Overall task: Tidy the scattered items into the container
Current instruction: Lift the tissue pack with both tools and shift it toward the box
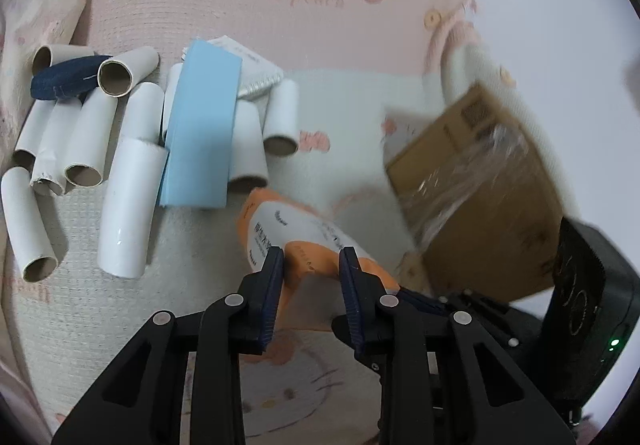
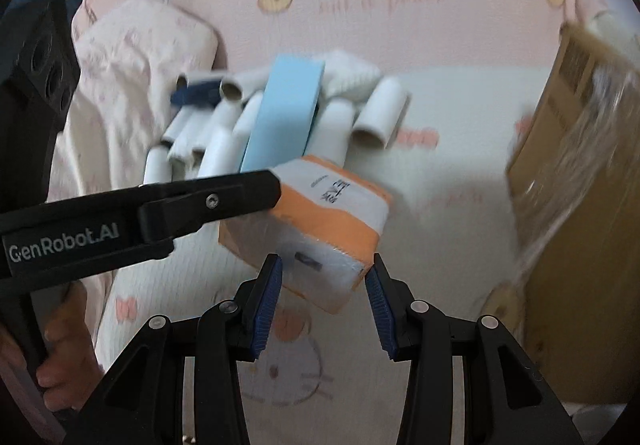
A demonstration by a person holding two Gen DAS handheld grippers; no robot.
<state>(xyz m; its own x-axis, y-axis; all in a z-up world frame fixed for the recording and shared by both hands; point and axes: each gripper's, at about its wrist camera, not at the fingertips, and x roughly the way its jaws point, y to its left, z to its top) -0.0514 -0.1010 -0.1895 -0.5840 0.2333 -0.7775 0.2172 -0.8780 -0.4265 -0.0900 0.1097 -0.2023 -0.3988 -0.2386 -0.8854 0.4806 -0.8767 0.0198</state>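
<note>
- While both grippers hang over the cartoon-cat bedsheet [image 1: 280,5], an orange-and-white tissue pack [image 1: 296,237] is held up between them, clear of the sheet.
- The left gripper [image 1: 312,257] has its jaws partly open, clamped on one end of the tissue pack, with the blue pads pressing its sides.
- The right gripper [image 2: 324,269] is also partly open, its pads set against the opposite end of the tissue pack [image 2: 320,229]; in the right wrist view the left gripper's black finger [image 2: 208,201] reaches in from the side and meets the pack's upper corner.
- A cardboard box [image 1: 476,185], partly wrapped in clear tape, stands just to the right of the tissue pack, tilted in the blur.
- Behind and to the left of the tissue pack lies a heap of white cardboard tubes [image 1: 128,205], with a light blue flat box [image 1: 204,129] lying across them.
- A dark navy fabric piece [image 1: 68,81] rests on the tubes at the far left end of the heap, well away from the tissue pack.
- A white spiral-edged notebook [image 1: 256,73] pokes out from behind the light blue flat box.
- A person's hand [image 2: 68,349] grips the left gripper's handle, low and left of the tissue pack.
</note>
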